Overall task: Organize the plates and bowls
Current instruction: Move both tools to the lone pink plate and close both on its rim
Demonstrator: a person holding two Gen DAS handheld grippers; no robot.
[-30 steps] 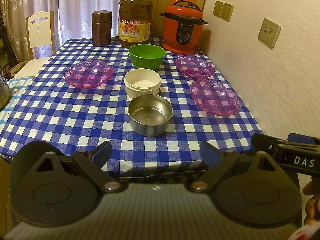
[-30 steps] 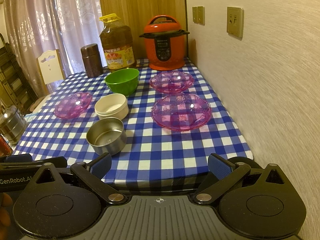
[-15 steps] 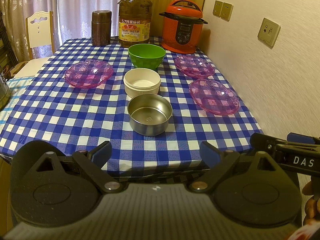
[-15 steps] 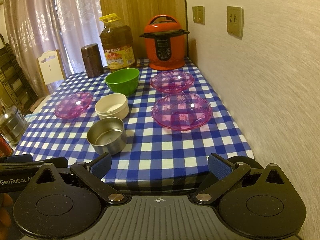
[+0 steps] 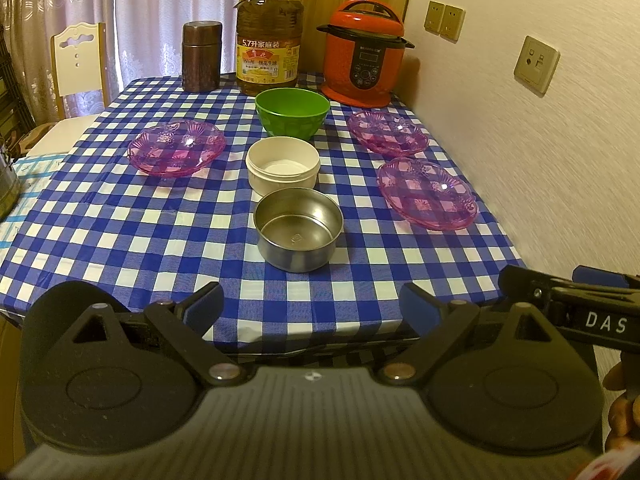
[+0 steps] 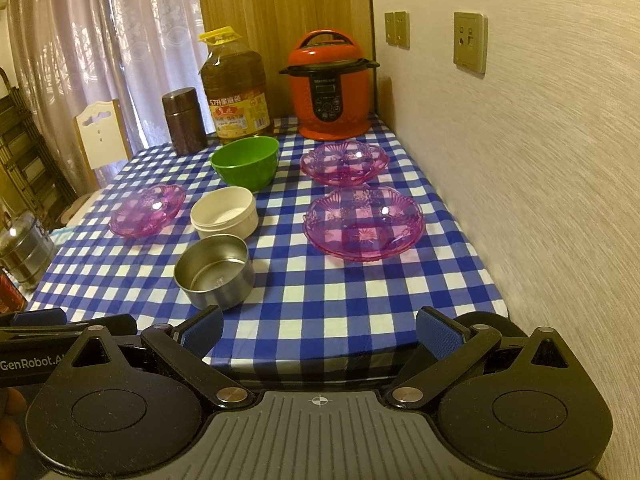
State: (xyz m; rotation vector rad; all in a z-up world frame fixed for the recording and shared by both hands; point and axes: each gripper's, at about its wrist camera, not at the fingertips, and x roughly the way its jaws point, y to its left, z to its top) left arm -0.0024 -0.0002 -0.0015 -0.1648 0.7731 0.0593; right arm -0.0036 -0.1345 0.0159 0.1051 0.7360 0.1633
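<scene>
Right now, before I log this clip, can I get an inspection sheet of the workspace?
Surface: table under a blue-and-white checked cloth, against the wall.
Job's things: three purple plates, one left, two right, all apart; green bowl, white bowl and steel bowl in a middle row, all empty.
Clutter: brown canister, oil jug, red cooker at the far edge.
Grippers: left claw and right claw open, empty, short of the table.
Cables: nothing seen.
Surroundings: white chair, curtains, wall sockets.
</scene>
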